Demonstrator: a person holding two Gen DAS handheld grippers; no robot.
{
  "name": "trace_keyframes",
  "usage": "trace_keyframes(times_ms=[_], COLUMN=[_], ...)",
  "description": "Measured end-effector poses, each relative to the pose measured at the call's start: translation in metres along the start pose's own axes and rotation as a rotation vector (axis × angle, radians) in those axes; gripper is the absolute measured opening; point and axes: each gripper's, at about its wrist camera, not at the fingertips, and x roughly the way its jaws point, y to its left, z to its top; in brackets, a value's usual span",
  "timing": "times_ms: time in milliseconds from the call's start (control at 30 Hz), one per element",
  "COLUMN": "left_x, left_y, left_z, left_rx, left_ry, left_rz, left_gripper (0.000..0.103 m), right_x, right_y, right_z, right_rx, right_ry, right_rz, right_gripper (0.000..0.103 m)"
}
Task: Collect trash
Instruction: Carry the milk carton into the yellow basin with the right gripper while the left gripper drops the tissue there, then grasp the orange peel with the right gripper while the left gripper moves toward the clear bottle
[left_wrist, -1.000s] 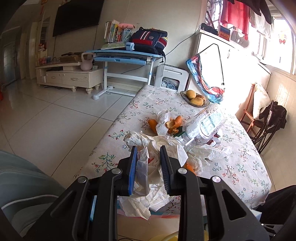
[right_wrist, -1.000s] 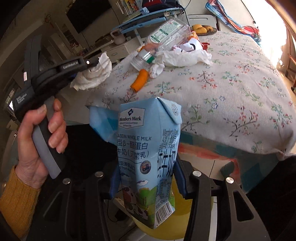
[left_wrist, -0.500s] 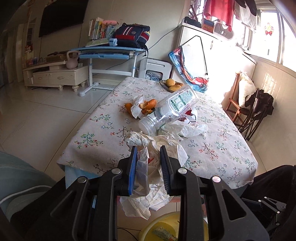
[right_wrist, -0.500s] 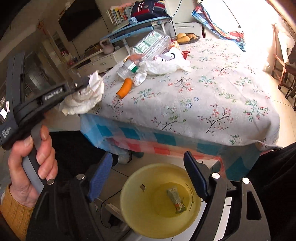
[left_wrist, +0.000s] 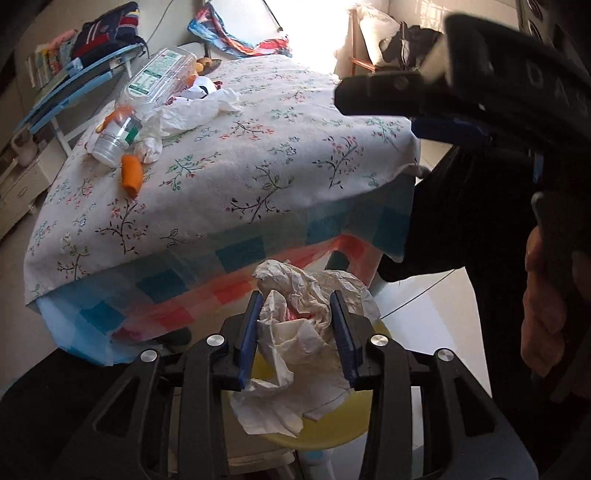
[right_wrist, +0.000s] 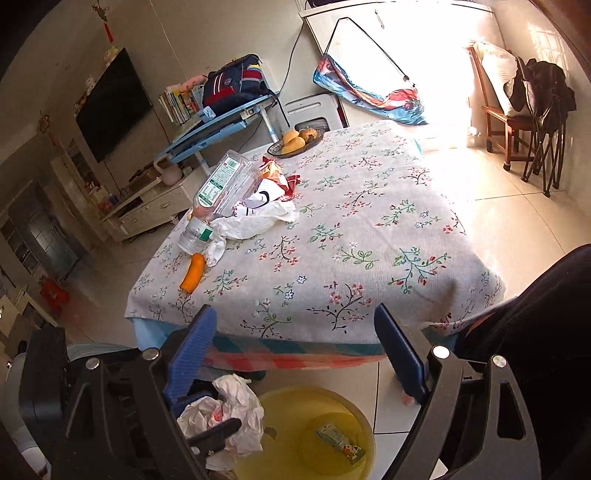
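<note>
My left gripper (left_wrist: 295, 301) hangs over the yellow bin (left_wrist: 321, 432) with a crumpled white paper wad (left_wrist: 299, 332) between its blue pads. Its jaws are opening, and the wad still fills the gap and touches both pads. In the right wrist view the same wad (right_wrist: 225, 410) sits above the bin's left rim (right_wrist: 280, 397). A milk carton (right_wrist: 334, 439) lies inside the bin. My right gripper (right_wrist: 295, 314) is empty, its jaws wide and still opening, above the bin facing the table. On the table lie a clear plastic bottle (right_wrist: 218, 188), a white bag (right_wrist: 258, 218) and an orange peel (right_wrist: 194, 273).
The table (right_wrist: 369, 240) has a floral cloth, and its near edge overhangs the bin. A fruit bowl (right_wrist: 295, 142) stands at its far end. A wooden chair (right_wrist: 517, 122) with dark clothes is at the back right. A person's dark clothing borders the bin on the right.
The left gripper swung down from the table to above the bin with the wad, and its jaws widened. The right gripper released the milk carton into the bin, spread wide and rose.
</note>
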Motion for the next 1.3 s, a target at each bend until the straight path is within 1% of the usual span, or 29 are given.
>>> trace_keyframes(times_ms=[33, 67, 100, 167, 200, 267, 400, 500, 633, 700, 833, 967, 1133, 1300], left_x=[0.000, -0.003, -0.008, -0.021, -0.027, -0.038, -0.060, -0.072, -0.083, -0.086, -0.089, -0.087, -0.077, -0.075], left_y=[-0.006, -0.008, -0.007, 0.006, 0.016, 0.037, 0.076, 0.097, 0.118, 0.128, 0.148, 0.163, 0.174, 0.177], left_z=[-0.001, -0.002, -0.002, -0.001, 0.000, 0.001, 0.000, -0.006, -0.015, -0.020, -0.030, -0.039, -0.040, -0.041], left_rx=[0.033, 0.047, 0.046, 0.012, -0.018, -0.095, -0.250, -0.337, -0.407, -0.445, -0.540, -0.613, -0.664, -0.664], left_ry=[0.001, -0.008, -0.025, -0.067, -0.087, -0.124, -0.208, -0.257, -0.306, -0.315, -0.322, -0.329, -0.309, -0.305], left_rz=[0.027, 0.046, 0.062, 0.101, 0.116, 0.124, 0.124, 0.123, 0.125, 0.122, 0.058, 0.026, 0.016, 0.025], left_gripper=[0.052, 0.061, 0.069, 0.078, 0.081, 0.082, 0.088, 0.091, 0.093, 0.095, 0.096, 0.096, 0.096, 0.096], right_x=[0.000, 0.002, 0.005, 0.010, 0.013, 0.020, 0.036, 0.048, 0.059, 0.062, 0.068, 0.077, 0.089, 0.089], right_y=[0.000, 0.001, 0.001, 0.002, 0.002, 0.004, 0.024, 0.040, 0.060, 0.070, 0.086, 0.101, 0.113, 0.113], right_z=[0.000, -0.001, -0.001, -0.003, -0.003, -0.004, -0.010, -0.017, -0.025, -0.030, -0.040, -0.053, -0.065, -0.064], right_rx=[-0.006, -0.013, -0.016, -0.019, -0.019, -0.022, -0.113, -0.194, -0.284, -0.326, -0.391, -0.464, -0.528, -0.550], right_ry=[-0.003, -0.003, 0.000, 0.014, 0.024, 0.043, 0.084, 0.126, 0.169, 0.186, 0.224, 0.269, 0.320, 0.323], right_rz=[-0.009, -0.020, -0.033, -0.067, -0.082, -0.112, -0.166, -0.205, -0.254, -0.280, -0.321, -0.357, -0.373, -0.351], right_gripper=[0.084, 0.084, 0.084, 0.084, 0.085, 0.085, 0.084, 0.085, 0.084, 0.084, 0.085, 0.085, 0.085, 0.085])
